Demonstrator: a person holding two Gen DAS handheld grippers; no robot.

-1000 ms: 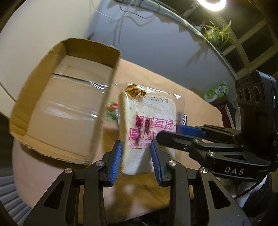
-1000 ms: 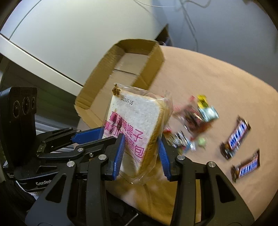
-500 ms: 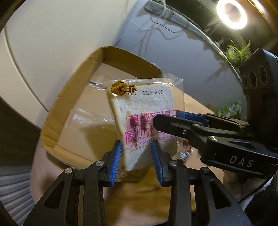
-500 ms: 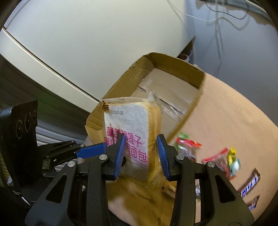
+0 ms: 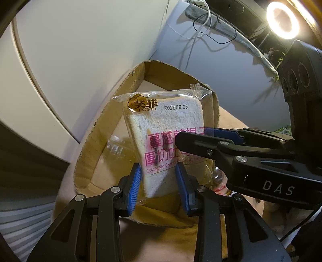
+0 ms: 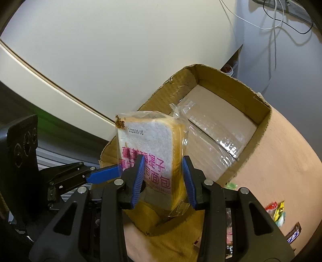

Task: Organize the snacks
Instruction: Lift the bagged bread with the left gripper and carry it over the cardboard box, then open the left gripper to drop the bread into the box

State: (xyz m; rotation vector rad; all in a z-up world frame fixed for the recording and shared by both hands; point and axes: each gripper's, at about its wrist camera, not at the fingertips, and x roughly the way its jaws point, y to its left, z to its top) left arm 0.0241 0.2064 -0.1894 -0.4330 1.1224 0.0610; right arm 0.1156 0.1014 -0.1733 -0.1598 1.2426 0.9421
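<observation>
Both grippers have carried the bread packet across the table since a second ago, from the bare surface beside the box to a spot over the box's near wall, and the loose snacks have slid toward the right edge of the right wrist view. The left gripper (image 5: 158,184) pinches the lower end of the bread packet (image 5: 169,129) between its blue pads, one pad on each narrow side. The right gripper (image 6: 163,180) clamps the same packet (image 6: 149,141) lower down, across its thickness, one pad on the printed face and one on the back. In the left wrist view the right gripper reaches in from the right and crosses the packet's pink lettering. The packet stands nearly upright, its gold logo and date stamp at the top, tilted slightly.

Behind and below the packet lies the open cardboard box (image 6: 259,100), its taped floor bare. The box sits at the far left of the tan table (image 6: 285,161), close to a white wall. Near the right edge lie small bright wrappers (image 6: 276,211) and a dark chocolate bar (image 6: 293,234), well apart from the box. A ring light (image 5: 282,19) glows at the upper right of the left wrist view.
</observation>
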